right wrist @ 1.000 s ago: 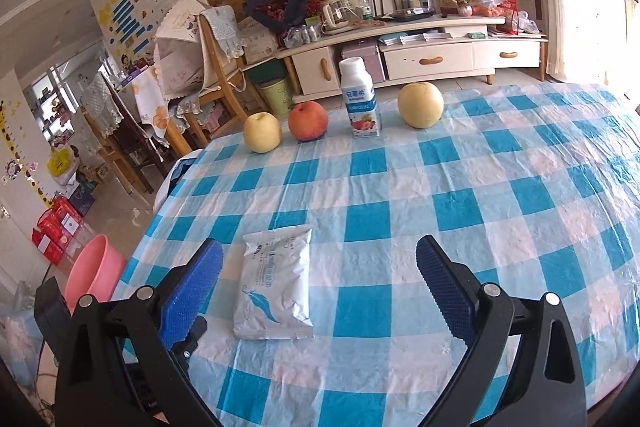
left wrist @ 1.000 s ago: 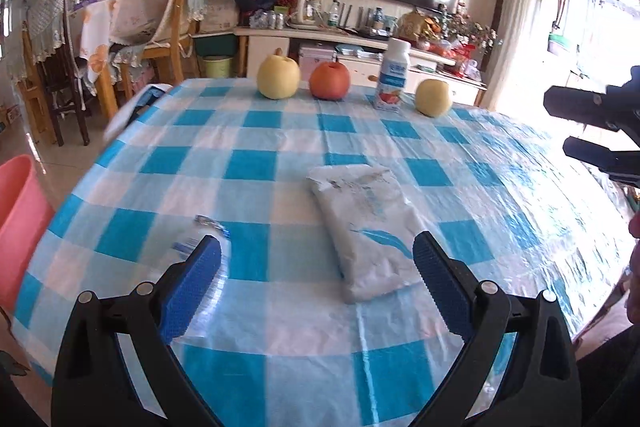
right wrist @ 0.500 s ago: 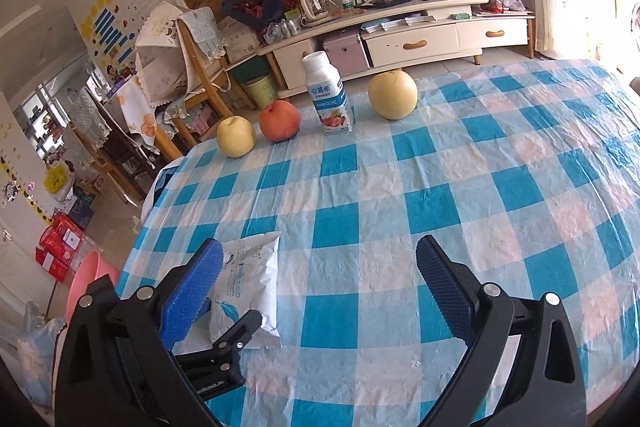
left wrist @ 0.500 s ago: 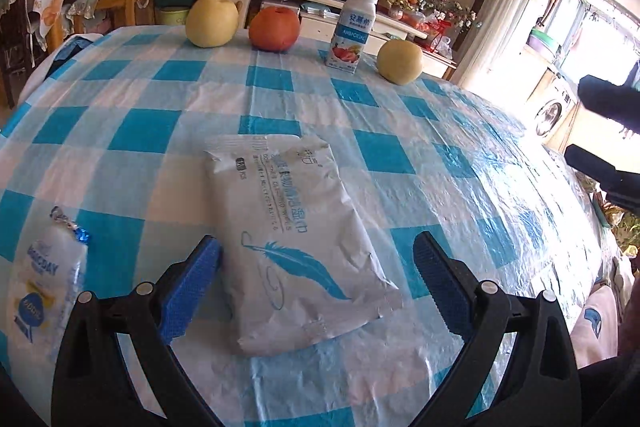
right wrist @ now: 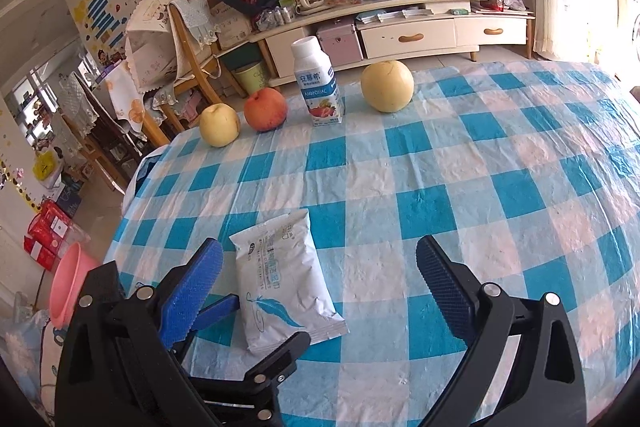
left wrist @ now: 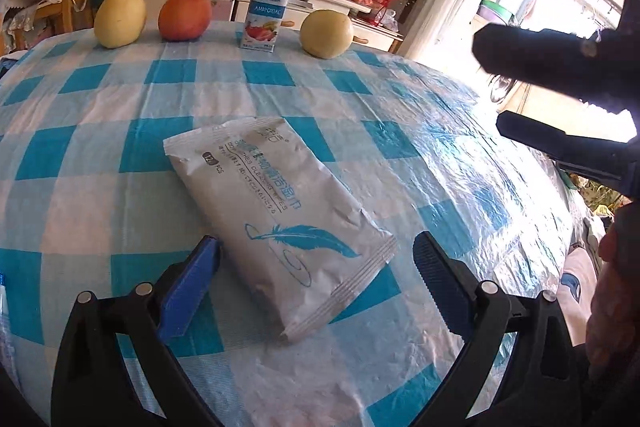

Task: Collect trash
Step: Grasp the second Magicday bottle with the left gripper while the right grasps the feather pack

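Note:
A white wet-wipes packet [left wrist: 280, 211] with a blue feather print lies flat on the checked tablecloth [left wrist: 120, 187]. My left gripper [left wrist: 316, 255] is open, low over the table, and the packet's near end lies between its blue pads [left wrist: 188, 287]. Seen from the right wrist, the left gripper [right wrist: 271, 319] straddles the near end of the same packet [right wrist: 280, 275]. My right gripper [right wrist: 320, 255] is open and holds nothing, higher up and to the right of the packet. It also appears as dark fingers [left wrist: 560, 147] at the right of the left wrist view. A small clear wrapper [left wrist: 4, 315] peeks in at the left edge.
Along the table's far edge stand a yellow pear [right wrist: 219, 125], a red apple [right wrist: 265, 109], a milk bottle [right wrist: 318, 83] and another yellow pear [right wrist: 387, 86]. A pink bin [right wrist: 70, 287] stands on the floor left of the table. Chairs and a TV cabinet lie beyond.
My left gripper has moved forward and down over the table until the packet's near end sits between its open fingers. The small wrapper has slid out to the left edge. The right gripper barely shifted.

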